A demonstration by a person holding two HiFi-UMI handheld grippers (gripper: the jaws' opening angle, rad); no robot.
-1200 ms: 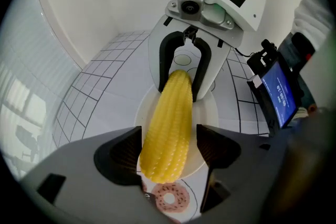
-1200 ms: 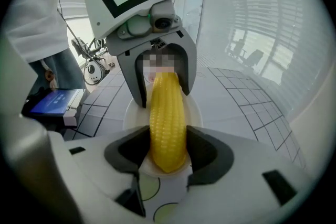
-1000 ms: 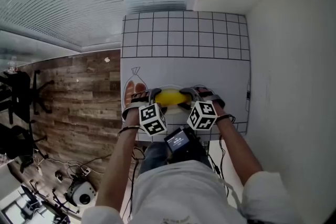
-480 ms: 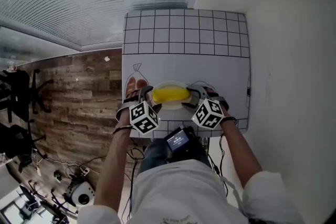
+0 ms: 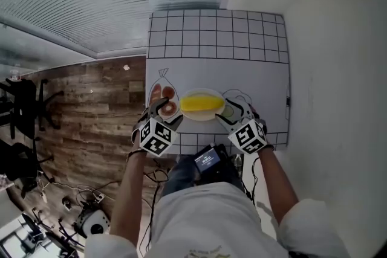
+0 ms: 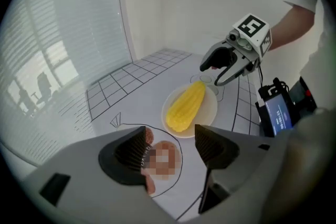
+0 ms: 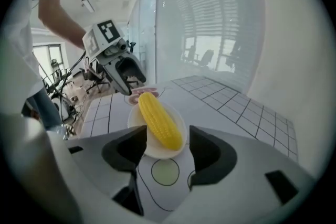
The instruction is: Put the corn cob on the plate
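Observation:
The yellow corn cob (image 5: 201, 104) lies lengthwise on the small white plate (image 5: 199, 117), free of both grippers. My left gripper (image 5: 163, 110) hovers just left of the plate, open, with nothing between its jaws. My right gripper (image 5: 234, 114) hovers just right of the plate, also open and empty. In the left gripper view the corn cob (image 6: 185, 106) and plate (image 6: 211, 111) lie beyond my left gripper (image 6: 170, 147), with the right gripper (image 6: 224, 66) behind them. In the right gripper view the corn cob (image 7: 158, 119) rests on the plate (image 7: 157, 153) just past my right gripper (image 7: 167, 147).
A white mat (image 5: 217, 63) with a black grid at the far end covers the table. It bears a drawn bag with printed food (image 5: 164, 99) and a pale green circle (image 5: 228, 110). A small screen (image 5: 205, 160) sits at the near edge. A wall runs along the right.
Both grippers have drawn back from the corn cob toward me and apart. The cob now lies alone on the plate, and the right jaws stand wider.

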